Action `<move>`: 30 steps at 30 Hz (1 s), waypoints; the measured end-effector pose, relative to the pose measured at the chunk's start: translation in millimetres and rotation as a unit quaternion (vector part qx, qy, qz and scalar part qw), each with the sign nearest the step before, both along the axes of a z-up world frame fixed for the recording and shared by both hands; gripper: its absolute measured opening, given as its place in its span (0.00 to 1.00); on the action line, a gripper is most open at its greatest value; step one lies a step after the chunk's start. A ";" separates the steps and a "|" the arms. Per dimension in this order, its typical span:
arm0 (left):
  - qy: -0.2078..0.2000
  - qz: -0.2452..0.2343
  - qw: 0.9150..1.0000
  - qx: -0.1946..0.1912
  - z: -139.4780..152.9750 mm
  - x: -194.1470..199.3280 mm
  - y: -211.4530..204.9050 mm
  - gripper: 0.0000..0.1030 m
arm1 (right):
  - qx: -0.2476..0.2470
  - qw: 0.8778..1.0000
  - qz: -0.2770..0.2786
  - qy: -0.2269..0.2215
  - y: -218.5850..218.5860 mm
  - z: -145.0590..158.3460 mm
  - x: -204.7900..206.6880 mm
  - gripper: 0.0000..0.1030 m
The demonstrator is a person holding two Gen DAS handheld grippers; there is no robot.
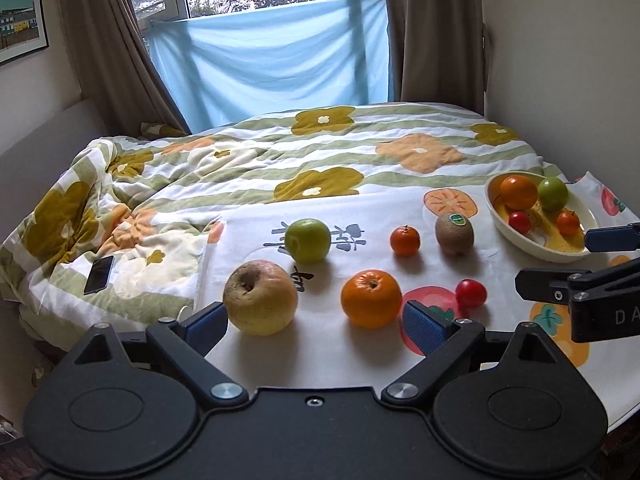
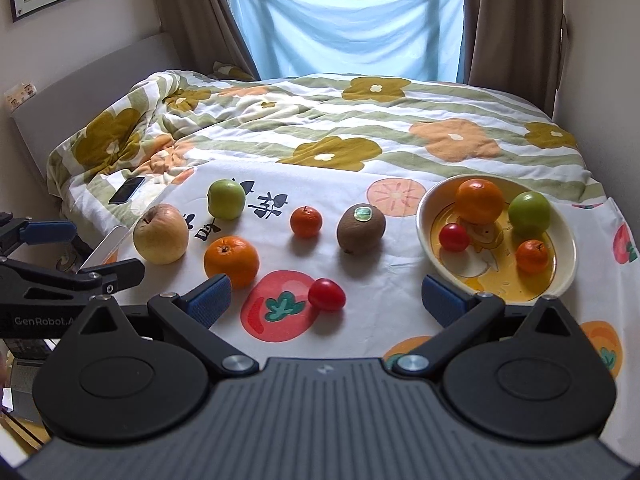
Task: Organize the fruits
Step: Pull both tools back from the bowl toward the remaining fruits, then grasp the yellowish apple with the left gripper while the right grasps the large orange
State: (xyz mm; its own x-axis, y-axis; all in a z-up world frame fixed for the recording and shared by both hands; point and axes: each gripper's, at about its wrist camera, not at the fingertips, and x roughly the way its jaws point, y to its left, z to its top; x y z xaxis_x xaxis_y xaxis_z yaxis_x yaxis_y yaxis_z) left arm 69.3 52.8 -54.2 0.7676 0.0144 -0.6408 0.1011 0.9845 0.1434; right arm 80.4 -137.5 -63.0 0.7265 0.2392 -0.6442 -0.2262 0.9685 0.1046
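Both grippers hover at the near edge of a fruit-printed cloth (image 2: 360,280) spread over a bed, fingers spread wide and gripping nothing: the left gripper (image 1: 316,322) faces a yellow apple (image 1: 260,298) and a large orange (image 1: 371,298), the right gripper (image 2: 326,300) a small red tomato (image 2: 327,294). Behind these loose fruits sit a green apple (image 2: 226,198), a small tangerine (image 2: 306,221) and a stickered kiwi (image 2: 361,228). To the right, a cream bowl (image 2: 424,216) holds four pieces: a tomato (image 2: 454,237) and a tangerine (image 2: 531,256) in front, an orange (image 2: 480,201) and a green apple (image 2: 529,213) behind; whether they touch is hard to judge. Farther left, a dark phone (image 2: 127,189) lies on the floral quilt (image 2: 320,120).
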 end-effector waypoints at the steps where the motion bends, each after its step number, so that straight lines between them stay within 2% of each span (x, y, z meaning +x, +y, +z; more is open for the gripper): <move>1: -0.001 -0.001 1.000 0.003 -2.7 4.6 5.6 0.94 | 0.000 1.000 0.000 0.001 6.3 -3.8 1.5 1.00; 7: 0.006 -0.006 1.000 0.012 -25.4 36.2 35.0 0.94 | 0.001 1.000 -0.001 0.006 35.3 -25.7 14.6 1.00; 12: 0.015 -0.012 1.000 0.022 -43.2 61.7 48.1 0.94 | -0.021 1.000 -0.004 0.013 59.1 -43.6 30.5 1.00; 20: 0.033 -0.029 0.999 0.022 -65.5 91.3 55.6 0.93 | -0.033 0.999 0.010 0.012 85.9 -60.0 46.0 1.00; 26: 0.048 -0.036 0.998 0.007 -77.0 102.1 57.3 0.92 | -0.027 0.999 0.013 0.023 95.4 -68.2 53.5 1.00; 28: 0.051 -0.039 0.998 0.004 -79.2 103.7 58.5 0.89 | -0.025 0.999 0.015 0.025 97.8 -70.3 55.6 1.00; 30: 0.056 -0.042 0.998 -0.001 -80.5 104.2 59.5 0.80 | -0.023 0.999 0.018 0.024 99.9 -71.2 57.3 1.00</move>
State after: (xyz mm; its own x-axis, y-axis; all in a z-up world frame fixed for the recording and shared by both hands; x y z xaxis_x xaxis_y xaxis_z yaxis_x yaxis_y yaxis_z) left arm 173.5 112.3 -134.7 0.6896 -0.0480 -0.7226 0.1984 0.9721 0.1248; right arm 137.7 -37.6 -134.2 0.6858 0.2331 -0.6895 -0.2559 0.9641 0.0715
